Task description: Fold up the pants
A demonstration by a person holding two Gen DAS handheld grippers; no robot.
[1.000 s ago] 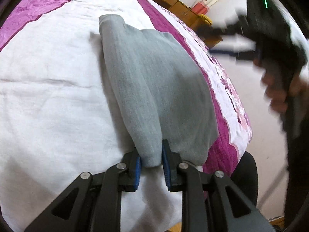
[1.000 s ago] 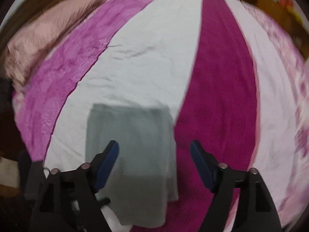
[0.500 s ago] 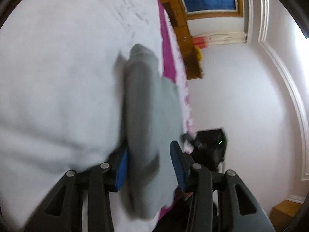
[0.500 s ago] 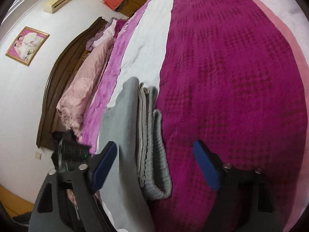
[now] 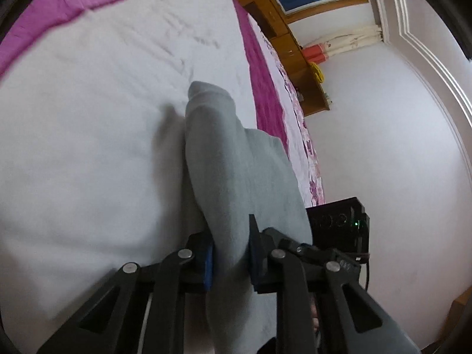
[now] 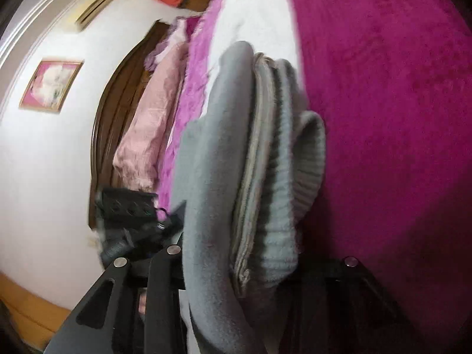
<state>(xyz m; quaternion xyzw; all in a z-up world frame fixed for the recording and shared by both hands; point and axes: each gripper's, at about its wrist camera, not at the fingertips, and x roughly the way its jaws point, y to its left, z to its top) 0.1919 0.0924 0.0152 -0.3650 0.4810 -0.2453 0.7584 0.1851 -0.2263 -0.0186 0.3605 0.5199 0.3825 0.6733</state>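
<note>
The folded grey pants (image 5: 236, 177) are held at the near edge of the bed (image 5: 88, 147), over its white stripe beside the magenta band. The left gripper (image 5: 230, 253) is clamped on one end of the bundle, its jaws having just closed. The right gripper (image 6: 236, 253) has likewise just closed on the layered end, where the ribbed waistband (image 6: 306, 159) shows.

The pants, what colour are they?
Grey. The pants show best in the left wrist view, lying on the white and pink bed.
</note>
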